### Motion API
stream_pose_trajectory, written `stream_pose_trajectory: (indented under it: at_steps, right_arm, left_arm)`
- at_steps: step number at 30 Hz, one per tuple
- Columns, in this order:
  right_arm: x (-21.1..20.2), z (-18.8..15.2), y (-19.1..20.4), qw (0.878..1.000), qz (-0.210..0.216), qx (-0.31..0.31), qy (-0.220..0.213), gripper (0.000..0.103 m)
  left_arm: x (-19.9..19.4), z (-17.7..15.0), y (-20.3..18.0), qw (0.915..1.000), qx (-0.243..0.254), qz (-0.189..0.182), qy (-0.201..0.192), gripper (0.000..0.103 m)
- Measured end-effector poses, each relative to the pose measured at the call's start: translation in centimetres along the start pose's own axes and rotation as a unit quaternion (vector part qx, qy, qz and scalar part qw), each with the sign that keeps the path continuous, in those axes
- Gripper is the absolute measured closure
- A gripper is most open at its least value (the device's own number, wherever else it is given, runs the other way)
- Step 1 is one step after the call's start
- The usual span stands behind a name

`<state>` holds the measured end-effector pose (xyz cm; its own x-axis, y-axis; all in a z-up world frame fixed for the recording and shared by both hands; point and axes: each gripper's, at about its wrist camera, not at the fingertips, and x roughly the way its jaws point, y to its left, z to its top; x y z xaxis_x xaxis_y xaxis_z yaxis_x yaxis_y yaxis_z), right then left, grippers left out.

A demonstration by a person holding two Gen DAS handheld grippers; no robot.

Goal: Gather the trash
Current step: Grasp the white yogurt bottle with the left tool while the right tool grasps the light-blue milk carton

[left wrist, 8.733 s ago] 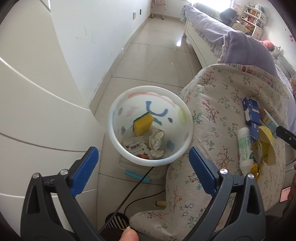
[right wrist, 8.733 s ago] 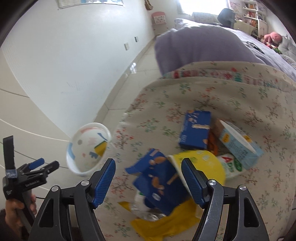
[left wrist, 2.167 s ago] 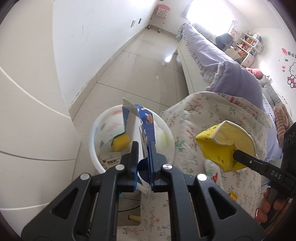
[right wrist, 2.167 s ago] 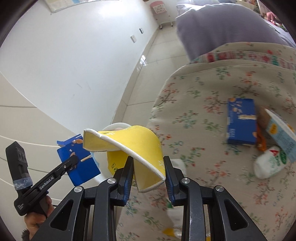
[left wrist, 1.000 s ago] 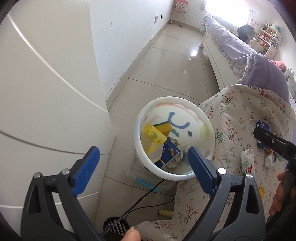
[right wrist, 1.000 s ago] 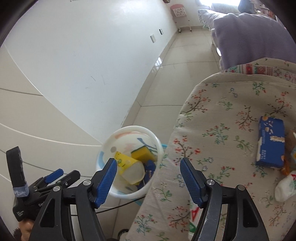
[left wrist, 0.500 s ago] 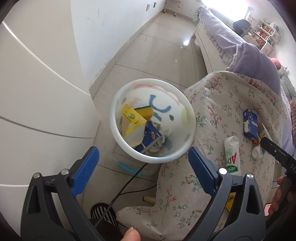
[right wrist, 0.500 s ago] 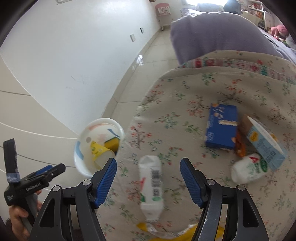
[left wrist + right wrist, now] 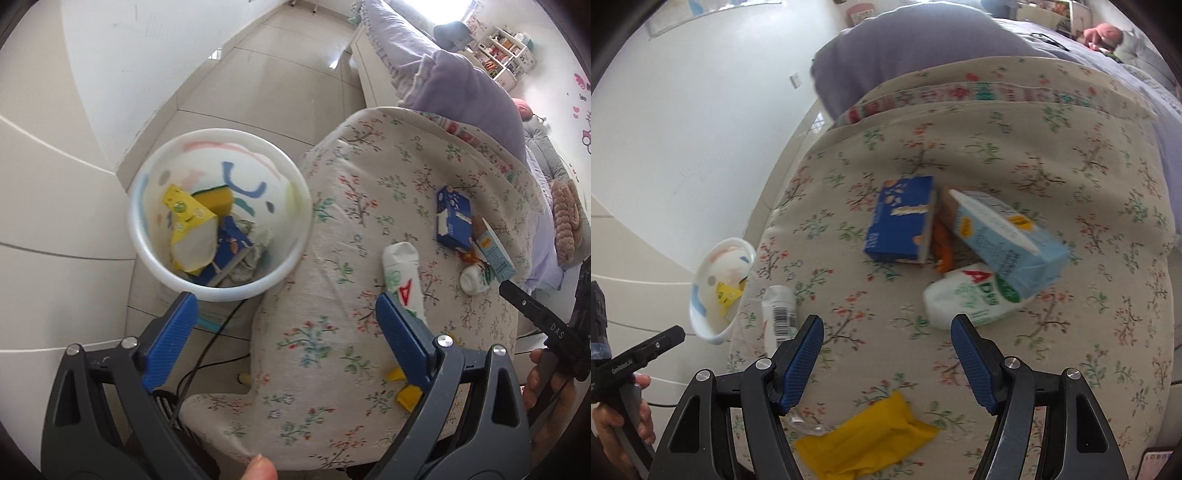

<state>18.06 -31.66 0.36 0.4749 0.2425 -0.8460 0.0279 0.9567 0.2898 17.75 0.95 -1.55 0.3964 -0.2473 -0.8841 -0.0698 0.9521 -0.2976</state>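
A white trash bin (image 9: 147, 236) stands on the floor left of a floral-covered table (image 9: 332, 332); it also shows in the right wrist view (image 9: 701, 317). It holds a yellow carton (image 9: 188, 218), a blue box (image 9: 231, 240) and a sponge. On the table lie a white bottle (image 9: 400, 273) (image 9: 779, 314), a blue box (image 9: 901, 221), a light blue carton (image 9: 1004, 236), a second white bottle (image 9: 971, 299) and a yellow wrapper (image 9: 864, 439). My left gripper (image 9: 288, 332) is open and empty above the table's left edge. My right gripper (image 9: 886, 358) is open and empty above the table.
A white wall (image 9: 110, 55) runs left of the bin. A black cable (image 9: 207, 350) trails on the tiled floor below the bin. A purple cushion (image 9: 923, 48) and a bed lie behind the table.
Both grippers let go of the blue box and yellow carton, which now lie in the bin. Both have since swung right, toward the trash on the table.
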Motion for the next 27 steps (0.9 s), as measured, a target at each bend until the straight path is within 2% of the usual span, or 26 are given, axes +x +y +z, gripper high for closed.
stream_pose_trajectory:
  at_steps: [6, 12, 19, 27]
  right_arm:
    - [-1.7, 0.4, -3.9, 0.999, -0.01, 0.034, -0.019, 0.03]
    - [-2.4, 0.9, -9.0, 0.994, -0.022, 0.094, -0.042, 0.028]
    - [-1.6, 1.2, -12.7, 0.989, -0.013, 0.138, -0.046, 0.028]
    - [0.4, 2.1, -13.1, 0.988, 0.026, 0.139, -0.054, 0.028]
  left_arm:
    - [1.0, -0.4, -3.3, 0.9995, 0.024, -0.018, 0.009, 0.006]
    - [2.4, -0.7, -6.6, 0.9976, 0.049, -0.042, 0.024, 0.007]
    - [4.5, -0.9, -9.1, 0.996, 0.057, -0.061, 0.031, 0.02]
    - [6.7, -1.2, -11.2, 0.9949, 0.076, -0.049, 0.045, 0.035]
